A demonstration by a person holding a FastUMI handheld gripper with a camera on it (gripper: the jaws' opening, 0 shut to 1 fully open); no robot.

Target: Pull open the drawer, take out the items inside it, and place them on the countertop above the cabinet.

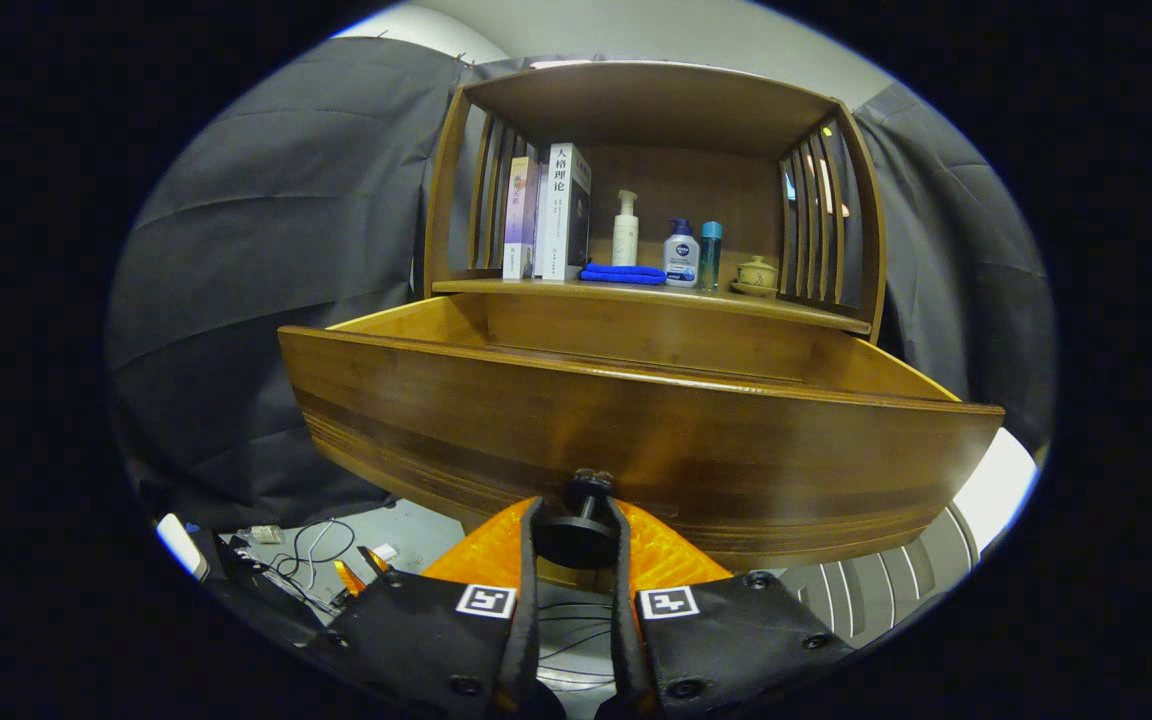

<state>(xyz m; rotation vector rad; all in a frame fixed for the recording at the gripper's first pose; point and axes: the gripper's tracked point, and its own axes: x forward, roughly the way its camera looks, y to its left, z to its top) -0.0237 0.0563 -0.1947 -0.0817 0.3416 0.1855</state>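
A wooden cabinet's drawer point(636, 440) stands pulled out toward me, its broad front panel just ahead of the fingers. My gripper point(578, 525) is shut on the drawer's dark round knob point(581, 535), one finger pressing each side of it. The drawer's inside is hidden behind the front panel; I see its side walls and back wall but no contents. Above it runs the countertop point(796, 310), which carries two upright books point(548, 212), a folded blue cloth point(623, 273), a white pump bottle point(625, 229), a second pump bottle point(681, 254), a teal bottle point(711, 255) and a small lidded cup point(756, 274).
The cabinet has slatted side walls point(821, 225) and a roof over the countertop. Dark cloth hangs on both sides. Below left, cables point(311, 550) and small devices lie on the floor; a white ribbed object point(886, 585) sits below right.
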